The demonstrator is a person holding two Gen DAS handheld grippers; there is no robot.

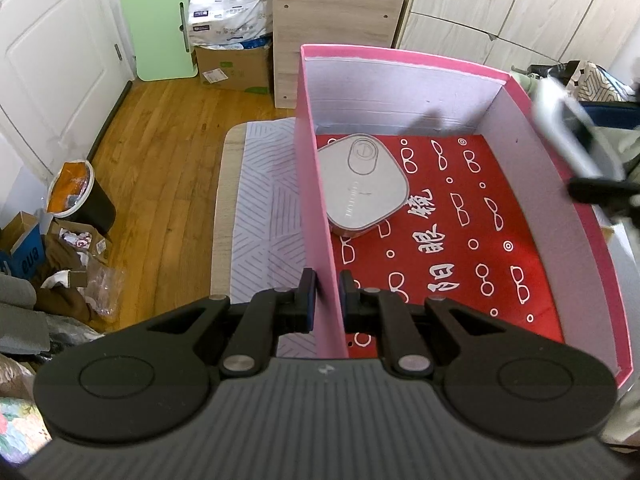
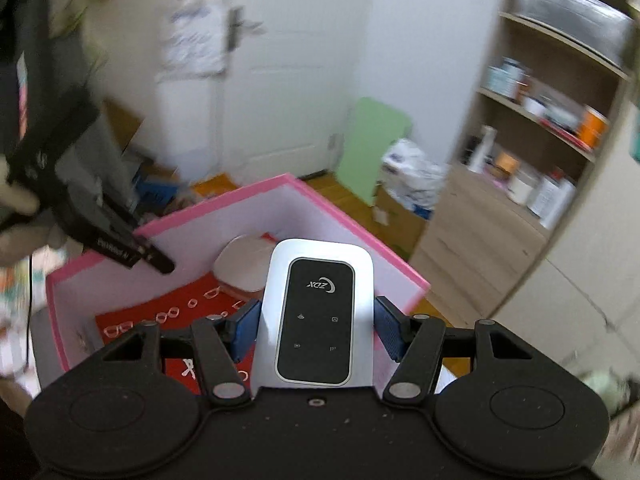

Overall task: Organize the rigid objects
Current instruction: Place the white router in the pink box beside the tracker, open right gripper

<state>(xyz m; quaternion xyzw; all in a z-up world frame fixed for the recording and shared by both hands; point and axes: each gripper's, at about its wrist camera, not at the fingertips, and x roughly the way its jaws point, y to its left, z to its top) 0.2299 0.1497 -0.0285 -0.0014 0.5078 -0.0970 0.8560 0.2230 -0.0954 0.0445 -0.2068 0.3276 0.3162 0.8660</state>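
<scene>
My left gripper (image 1: 327,280) is shut on the left wall of a pink box (image 1: 316,200), one finger inside and one outside. The box floor carries a red cloth printed with white glasses (image 1: 460,248). On that cloth, in the far left corner, lies a grey rounded-square case (image 1: 362,182). My right gripper (image 2: 316,312) is shut on a white pocket router with a black face (image 2: 316,280), held above the pink box (image 2: 240,200). Blurred at the right edge of the left wrist view is the right gripper (image 1: 580,152). The right wrist view shows the left gripper (image 2: 152,258) on the box wall.
The box rests on a grey striped mat (image 1: 264,200) above a wooden floor. Beyond stand a green board (image 1: 160,28), a cardboard carton (image 1: 236,68) and a wooden cabinet (image 1: 332,20). A bin (image 1: 80,196) and clutter sit at the left. Open shelves (image 2: 540,140) are at the right.
</scene>
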